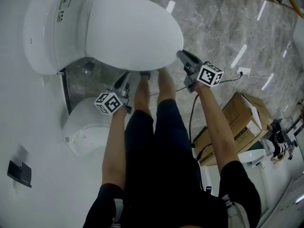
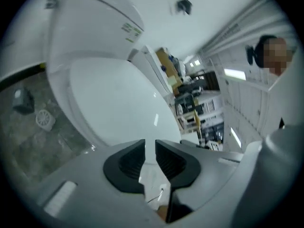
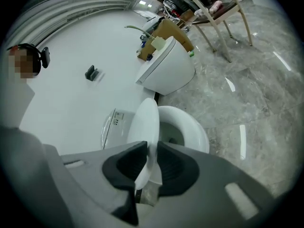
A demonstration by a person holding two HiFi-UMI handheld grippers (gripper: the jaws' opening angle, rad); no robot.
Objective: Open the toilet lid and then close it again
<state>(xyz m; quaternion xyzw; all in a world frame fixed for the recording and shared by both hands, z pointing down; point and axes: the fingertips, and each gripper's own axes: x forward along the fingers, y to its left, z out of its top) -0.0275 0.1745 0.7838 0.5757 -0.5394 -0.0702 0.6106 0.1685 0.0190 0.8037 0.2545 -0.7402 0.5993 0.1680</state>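
The lid [image 1: 128, 32] stands part-raised over the bowl [image 3: 190, 127], hinged at the tank [image 1: 45, 32] against the wall. The right hand-held gripper [image 1: 181, 55] pinches the lid's front rim between nearly closed jaws, probably because the thin rim is the only handy edge for swinging the lid. The left hand-held gripper [image 1: 124, 77] hangs low by the lid's front edge with its jaws a thin slit apart and nothing held; it seems to be standing by. The person's legs [image 1: 149, 94] stand close against the toilet's front, between the two arms, which crowds the arc for lowering. A second toilet [image 1: 88, 127] sits just beside on the left, a box [image 1: 247, 122] and a cable [image 1: 192, 113] on the floor [image 1: 228, 23] to the right.
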